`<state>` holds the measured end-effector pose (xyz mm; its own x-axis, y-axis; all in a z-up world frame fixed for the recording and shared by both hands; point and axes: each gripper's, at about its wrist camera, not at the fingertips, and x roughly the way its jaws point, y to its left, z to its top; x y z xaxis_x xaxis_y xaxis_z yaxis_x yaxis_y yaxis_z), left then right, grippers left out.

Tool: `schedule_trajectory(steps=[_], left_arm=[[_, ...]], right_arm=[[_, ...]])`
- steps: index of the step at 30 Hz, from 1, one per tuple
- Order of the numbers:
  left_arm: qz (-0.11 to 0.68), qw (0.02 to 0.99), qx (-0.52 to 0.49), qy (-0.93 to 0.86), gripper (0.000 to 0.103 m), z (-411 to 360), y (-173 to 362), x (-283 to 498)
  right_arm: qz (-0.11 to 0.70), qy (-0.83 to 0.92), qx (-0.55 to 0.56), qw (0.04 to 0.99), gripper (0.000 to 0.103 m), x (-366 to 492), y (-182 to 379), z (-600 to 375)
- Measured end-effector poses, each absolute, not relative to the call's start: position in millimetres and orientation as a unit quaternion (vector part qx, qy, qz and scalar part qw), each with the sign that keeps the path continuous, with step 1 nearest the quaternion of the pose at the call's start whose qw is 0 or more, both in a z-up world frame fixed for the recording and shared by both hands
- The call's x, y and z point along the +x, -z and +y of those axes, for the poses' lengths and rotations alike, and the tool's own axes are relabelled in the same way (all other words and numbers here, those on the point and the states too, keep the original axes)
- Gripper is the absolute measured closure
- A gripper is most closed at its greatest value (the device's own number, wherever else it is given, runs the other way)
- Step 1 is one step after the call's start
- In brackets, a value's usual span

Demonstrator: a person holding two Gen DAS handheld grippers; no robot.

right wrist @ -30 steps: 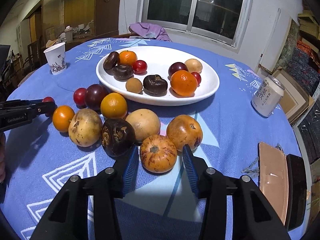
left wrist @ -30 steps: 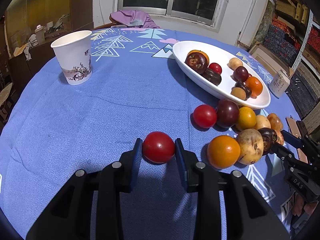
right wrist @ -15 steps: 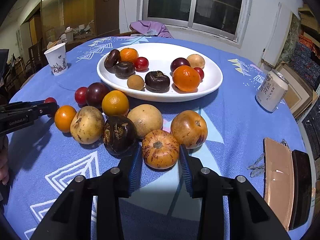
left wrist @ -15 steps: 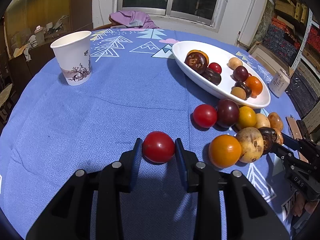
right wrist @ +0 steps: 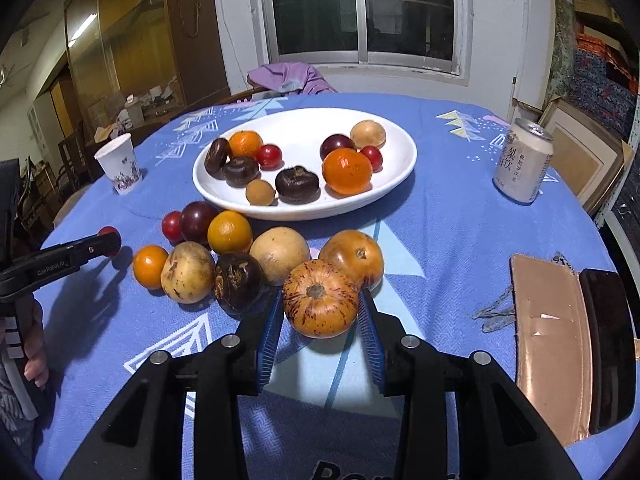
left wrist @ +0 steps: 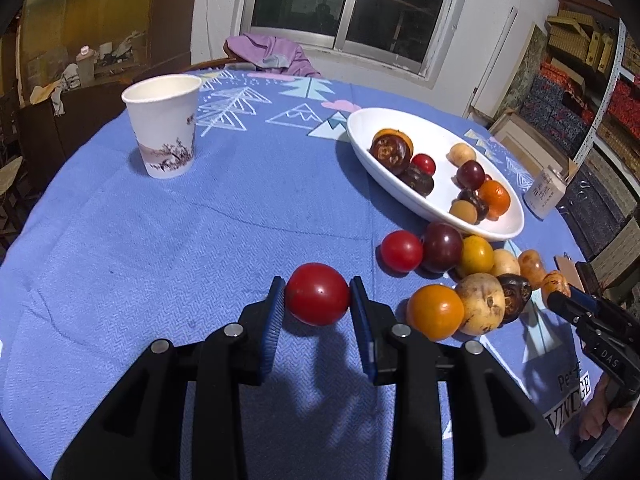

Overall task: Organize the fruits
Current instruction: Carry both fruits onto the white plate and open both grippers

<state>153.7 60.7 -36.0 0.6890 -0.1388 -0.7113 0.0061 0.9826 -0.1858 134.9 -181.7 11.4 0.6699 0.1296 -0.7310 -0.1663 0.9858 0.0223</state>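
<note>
My left gripper (left wrist: 316,286) is shut on a red tomato (left wrist: 317,296) just above the blue tablecloth. My right gripper (right wrist: 319,298) is shut on a speckled orange-brown fruit (right wrist: 320,306), held slightly off the cloth in front of the loose pile. That pile holds an orange (right wrist: 150,266), a tan fruit (right wrist: 187,272), a dark brown fruit (right wrist: 238,280) and several more. Behind it stands a white oval bowl (right wrist: 304,128) with several fruits in it. In the right wrist view the left gripper (right wrist: 108,240) shows at far left.
A paper cup (left wrist: 164,128) stands at the far left of the table and a drink can (right wrist: 522,162) at the right. A copper-coloured case (right wrist: 552,336) with a dark object beside it lies near the right edge. A purple cloth (right wrist: 284,78) hangs behind the table.
The right gripper's pads closed onto the speckled fruit and raised it slightly off the cloth. The left gripper kept its hold on the red tomato and stayed almost still.
</note>
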Motion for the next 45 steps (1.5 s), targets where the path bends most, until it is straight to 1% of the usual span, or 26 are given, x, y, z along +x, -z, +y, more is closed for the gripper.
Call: schedule_trajectory(steps=[4,9,13,17,22,26,29,33,35,36,37,38,45], left_arm=[[0.378,0.922,-0.076,0.045,0.070,52.7,20.5,154.1],[0.377,0.922,-0.051,0.068,0.070,22.4,-4.3,178.8],[0.373,0.923,-0.028,0.090,0.070,-11.0,-19.4,208.1],[0.384,0.918,-0.008,0.105,0.071,-44.7,-16.6,242.9],[0.391,0.916,0.015,0.093,0.071,-64.1,-13.4,298.5],[0.412,0.907,0.005,0.082,0.071,-64.1,-9.4,351.4],[0.421,0.904,-0.004,0.075,0.071,-61.8,-0.3,377.3],[0.442,0.894,-0.007,0.067,0.072,-60.7,17.5,398.9],[0.446,0.893,-0.013,0.065,0.067,-58.0,23.9,402.6],[0.440,0.895,-0.013,0.065,0.065,-56.9,24.5,402.7],[0.440,0.895,-0.014,0.064,0.059,-56.1,25.2,401.6],[0.441,0.895,-0.018,0.065,0.058,-54.8,25.4,401.1],[0.427,0.901,-0.036,0.065,0.057,-39.6,0.6,367.2]], right_arm=[[0.382,-0.079,0.002,0.921,0.064,133.9,-25.4,-193.6],[0.382,-0.081,0.018,0.920,0.064,155.5,-43.3,-200.8],[0.383,-0.076,0.015,0.921,0.064,195.1,-58.2,-196.4],[0.402,-0.081,0.028,0.912,0.064,249.3,-65.4,-187.6],[0.432,-0.075,0.045,0.898,0.064,318.7,-58.1,-179.7],[0.459,-0.069,0.051,0.884,0.064,358.8,-39.0,-177.3],[0.476,-0.070,0.059,0.875,0.064,380.4,-24.2,-175.1],[0.487,-0.072,0.054,0.869,0.063,393.7,-10.8,-168.9],[0.486,-0.079,0.051,0.869,0.063,395.0,-11.4,-165.5],[0.487,-0.084,0.054,0.868,0.053,394.9,-11.9,-164.9],[0.483,-0.084,0.054,0.870,0.048,394.3,-13.2,-164.7],[0.477,-0.078,0.047,0.874,0.048,391.0,-15.7,-163.9],[0.455,-0.073,0.051,0.886,0.048,355.9,-37.4,-176.0]])
